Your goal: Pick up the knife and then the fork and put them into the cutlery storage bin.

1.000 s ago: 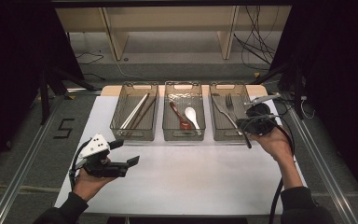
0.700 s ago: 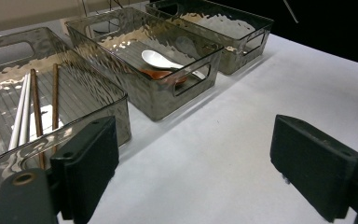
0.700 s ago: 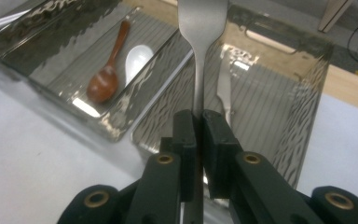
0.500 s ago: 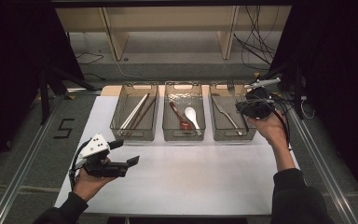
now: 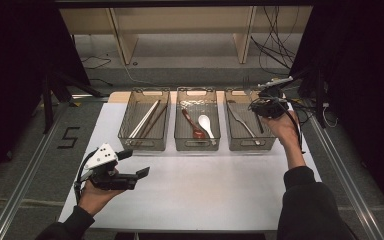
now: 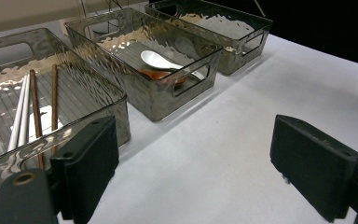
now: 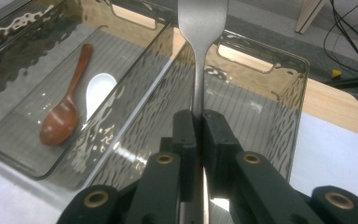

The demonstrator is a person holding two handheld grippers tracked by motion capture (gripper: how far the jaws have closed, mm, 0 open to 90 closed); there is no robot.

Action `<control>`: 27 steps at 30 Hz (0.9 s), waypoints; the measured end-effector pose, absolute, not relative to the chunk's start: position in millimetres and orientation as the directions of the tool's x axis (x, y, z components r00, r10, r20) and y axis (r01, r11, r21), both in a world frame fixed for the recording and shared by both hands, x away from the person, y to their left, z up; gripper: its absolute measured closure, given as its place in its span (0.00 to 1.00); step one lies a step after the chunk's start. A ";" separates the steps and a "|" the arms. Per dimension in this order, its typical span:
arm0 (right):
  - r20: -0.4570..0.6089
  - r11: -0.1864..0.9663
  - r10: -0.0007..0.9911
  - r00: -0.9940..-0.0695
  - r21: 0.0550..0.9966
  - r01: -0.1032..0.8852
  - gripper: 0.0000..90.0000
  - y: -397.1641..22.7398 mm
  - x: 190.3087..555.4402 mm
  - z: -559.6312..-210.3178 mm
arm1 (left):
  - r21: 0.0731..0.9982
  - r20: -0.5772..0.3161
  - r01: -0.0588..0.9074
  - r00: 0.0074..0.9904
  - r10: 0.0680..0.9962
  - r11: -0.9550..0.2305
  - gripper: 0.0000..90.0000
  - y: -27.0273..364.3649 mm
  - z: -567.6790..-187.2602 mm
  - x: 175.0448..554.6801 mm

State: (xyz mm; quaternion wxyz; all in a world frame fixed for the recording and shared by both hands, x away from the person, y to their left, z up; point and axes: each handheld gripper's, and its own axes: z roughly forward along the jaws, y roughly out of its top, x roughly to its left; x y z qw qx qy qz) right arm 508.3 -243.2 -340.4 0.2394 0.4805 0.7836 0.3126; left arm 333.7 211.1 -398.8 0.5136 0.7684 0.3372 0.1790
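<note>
1. My right gripper (image 7: pixel 196 122): jaws clamped on the metal handle of a fork (image 7: pixel 200 28). The handle runs up from between the pads and the broad neck of the head leaves the frame at the top. In the high view this gripper (image 5: pixel 265 105) is raised above the far right part of the right bin (image 5: pixel 232 142).
2. Fork, location: pinched in my right gripper, held in the air over the right bin; the right gripper view looks down past it onto that bin's ribbed floor (image 7: pixel 242 107).
3. My left gripper (image 5: pixel 130 167): jaws standing wide apart with nothing between them. I hold it low over the white mat (image 5: pixel 205 190), near its left front, pointing toward the bins. In the left gripper view the two black pads (image 6: pixel 91 161) frame bare mat.
4. Right bin, other contents: a knife (image 5: pixel 241 122) lying lengthwise on the floor.
5. Middle bin (image 5: pixel 196 145): a brown wooden spoon (image 5: pixel 192 126) and a white spoon (image 5: pixel 206 123), side by side.
6. Left bin (image 5: pixel 142 144): white chopsticks (image 5: pixel 145 119) and brown chopsticks (image 5: pixel 155 121), lying lengthwise.
7. Layout: three clear grey bins in a row across the far edge of the mat.
</note>
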 end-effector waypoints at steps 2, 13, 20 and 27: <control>-0.070 0.334 0.908 -0.414 0.720 0.609 0.94 -244.2 511.7 -342.3 | 0.910 -0.070 0.334 0.708 0.702 -0.246 0.17 211.2 -398.8 333.7; -0.079 0.332 0.915 -0.395 0.702 0.630 0.94 -243.3 521.7 -354.2 | 0.911 -0.070 0.332 0.710 0.701 -0.246 0.17 210.8 -398.6 333.5; -0.062 0.329 0.914 -0.402 0.695 0.640 0.94 -239.7 521.5 -362.1 | 0.910 -0.066 0.330 0.712 0.700 -0.250 0.17 211.1 -398.4 333.2; -0.072 0.335 0.914 -0.399 0.689 0.643 0.94 -238.9 523.7 -365.8 | 0.910 -0.069 0.332 0.711 0.700 -0.248 0.17 210.4 -398.6 333.2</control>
